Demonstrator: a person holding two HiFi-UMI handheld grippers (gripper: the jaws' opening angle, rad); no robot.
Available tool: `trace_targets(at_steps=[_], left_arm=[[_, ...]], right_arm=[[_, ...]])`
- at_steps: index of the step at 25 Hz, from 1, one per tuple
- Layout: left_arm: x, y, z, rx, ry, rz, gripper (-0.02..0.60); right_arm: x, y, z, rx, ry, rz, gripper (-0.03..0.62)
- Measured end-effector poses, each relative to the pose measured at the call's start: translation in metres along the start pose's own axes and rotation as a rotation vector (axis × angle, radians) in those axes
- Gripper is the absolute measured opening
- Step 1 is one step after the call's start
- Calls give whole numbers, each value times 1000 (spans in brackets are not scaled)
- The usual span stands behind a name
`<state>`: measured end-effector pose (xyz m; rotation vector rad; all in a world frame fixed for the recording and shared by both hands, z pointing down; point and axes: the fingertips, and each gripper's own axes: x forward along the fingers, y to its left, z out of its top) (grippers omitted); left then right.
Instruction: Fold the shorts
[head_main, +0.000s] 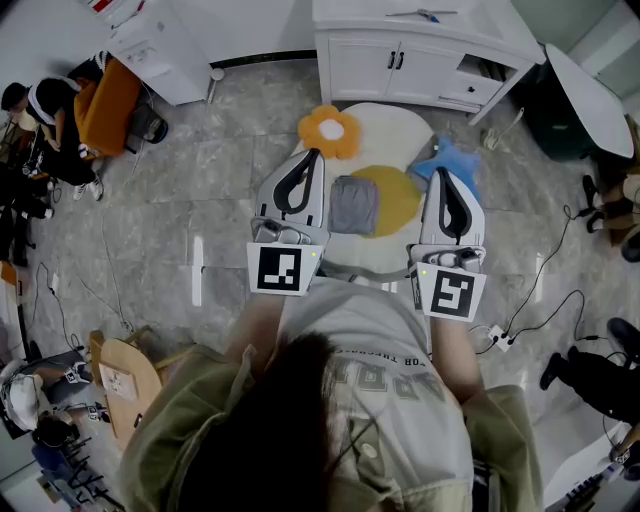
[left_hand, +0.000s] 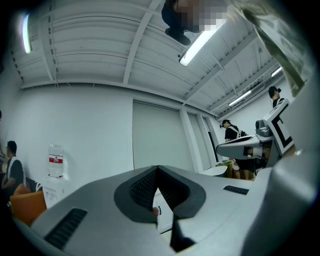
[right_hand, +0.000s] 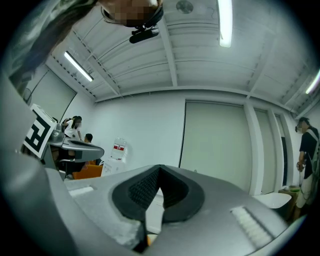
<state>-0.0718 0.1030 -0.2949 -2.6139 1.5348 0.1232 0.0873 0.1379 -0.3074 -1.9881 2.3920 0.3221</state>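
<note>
The grey shorts (head_main: 353, 205) lie folded into a small rectangle on a round white mat (head_main: 400, 125) with a yellow disc (head_main: 395, 195), seen in the head view. My left gripper (head_main: 311, 155) is held up just left of the shorts, jaws shut and empty. My right gripper (head_main: 443, 173) is held up to their right, also shut and empty. In the left gripper view the left gripper (left_hand: 158, 169) points about level at a white wall, its dark pads pressed together. The right gripper view shows the right gripper (right_hand: 160, 168) the same way. Neither gripper view shows the shorts.
An orange flower cushion (head_main: 330, 130) and a blue star cushion (head_main: 448, 163) lie at the mat's edges. A white cabinet (head_main: 410, 55) stands behind. People sit at the far left (head_main: 45, 110). Cables and a power strip (head_main: 497, 338) run over the floor at right; a wooden stool (head_main: 125, 385) is lower left.
</note>
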Motion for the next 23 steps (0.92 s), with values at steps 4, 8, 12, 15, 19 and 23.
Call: trace_targets(at_steps=[4,8,12,15,19,23], left_arm=[[-3,0,3,12,-3,-2,9],[-4,1,1,9,2,4,9],[-6,0,2,5,0,10,9],[-6,-2,1,8,-4,8,9],[-8,-5,1,7,-7,7,9],[-10,-2,1,2,3,15,9]], right_arm=[[0,4,5,15,-8,-13,0],[-6,1,-4,-53,19,8,0],[-8,2,-4,-48,19,12,0],[-8,4,-4,-34,14,16,0],[-9,6,-4,-39,15,26,0],[-10,8,-8,-72,30,42,-1]])
